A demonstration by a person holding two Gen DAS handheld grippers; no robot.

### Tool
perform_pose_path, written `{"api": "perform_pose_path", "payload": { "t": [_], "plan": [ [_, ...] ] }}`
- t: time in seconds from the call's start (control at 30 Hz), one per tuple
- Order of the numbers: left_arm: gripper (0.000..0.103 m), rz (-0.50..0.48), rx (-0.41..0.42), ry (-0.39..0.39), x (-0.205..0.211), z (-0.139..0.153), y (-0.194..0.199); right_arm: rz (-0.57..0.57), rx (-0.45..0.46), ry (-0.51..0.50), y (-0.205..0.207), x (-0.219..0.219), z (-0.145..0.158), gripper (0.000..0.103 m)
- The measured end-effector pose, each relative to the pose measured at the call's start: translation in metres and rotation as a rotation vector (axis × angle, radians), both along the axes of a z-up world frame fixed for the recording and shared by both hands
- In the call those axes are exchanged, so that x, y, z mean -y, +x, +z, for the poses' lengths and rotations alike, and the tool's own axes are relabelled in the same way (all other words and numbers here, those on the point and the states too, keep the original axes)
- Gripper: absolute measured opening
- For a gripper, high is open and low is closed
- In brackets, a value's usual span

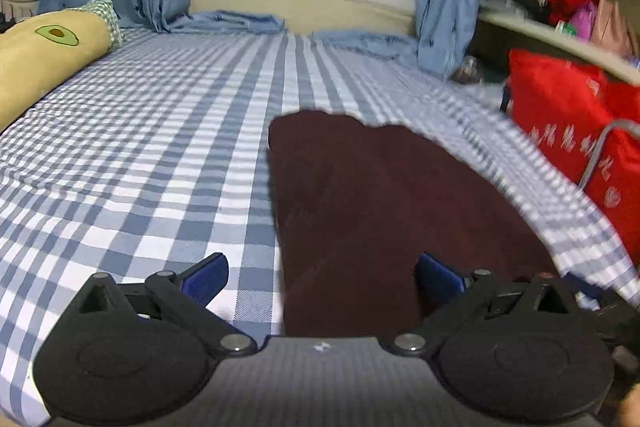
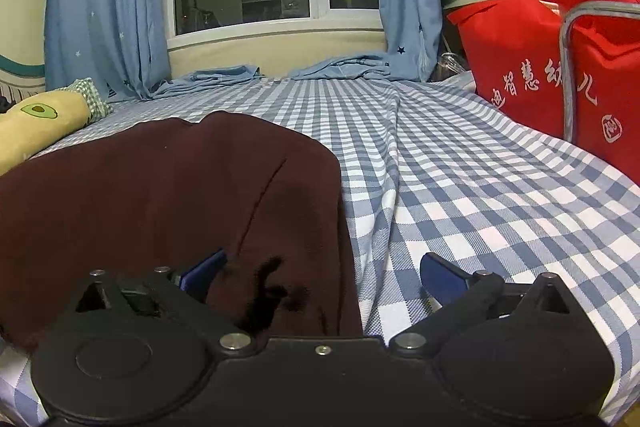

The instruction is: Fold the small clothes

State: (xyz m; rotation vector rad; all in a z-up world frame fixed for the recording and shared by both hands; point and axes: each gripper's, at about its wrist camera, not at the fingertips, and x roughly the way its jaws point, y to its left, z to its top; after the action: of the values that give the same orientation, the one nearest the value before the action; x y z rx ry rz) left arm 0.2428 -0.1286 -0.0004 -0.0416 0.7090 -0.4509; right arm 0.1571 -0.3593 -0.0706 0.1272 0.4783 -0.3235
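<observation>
A dark maroon garment [image 1: 372, 211] lies flat on the blue-and-white checked bed sheet [image 1: 140, 155]. In the left wrist view my left gripper [image 1: 322, 277] hangs open over the garment's near left edge, its blue pads wide apart, the right pad over the cloth and the left pad over the sheet, nothing pinched. In the right wrist view the same garment [image 2: 160, 195] fills the left half. My right gripper [image 2: 324, 281] is open above its near right edge, left pad over the cloth, right pad over the sheet [image 2: 480, 195], with a dark drawstring [image 2: 266, 291] showing between them.
A yellow avocado-print pillow [image 1: 44, 59] lies at the far left of the bed. A red fabric bag [image 2: 560, 67] stands at the right edge, shelves with clothes behind it. Blue curtains [image 2: 104, 7] frame the dark window, their hems pooled on the sheet.
</observation>
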Motion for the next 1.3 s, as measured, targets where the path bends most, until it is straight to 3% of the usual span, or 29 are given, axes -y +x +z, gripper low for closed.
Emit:
{"api": "perform_pose_path", "payload": {
  "t": [0.37,0.83,1.07,1.3],
  "plan": [
    [0.103,0.029,-0.065,-0.035,-0.001,-0.026,0.002,0.021,0.036,-0.034,-0.004,-0.001,-0.005,0.102],
    [0.103,0.035,-0.062,-0.047,-0.003,-0.035,-0.001,0.001,0.065,-0.016,-0.008,-0.003,-0.011,0.102],
    [0.103,0.054,-0.075,-0.119,-0.010,-0.046,-0.005,-0.028,0.094,0.001,-0.013,-0.005,-0.016,0.102],
    [0.103,0.063,-0.077,-0.125,-0.010,-0.057,-0.008,-0.045,0.119,-0.046,-0.019,-0.013,-0.019,0.102]
  ]
}}
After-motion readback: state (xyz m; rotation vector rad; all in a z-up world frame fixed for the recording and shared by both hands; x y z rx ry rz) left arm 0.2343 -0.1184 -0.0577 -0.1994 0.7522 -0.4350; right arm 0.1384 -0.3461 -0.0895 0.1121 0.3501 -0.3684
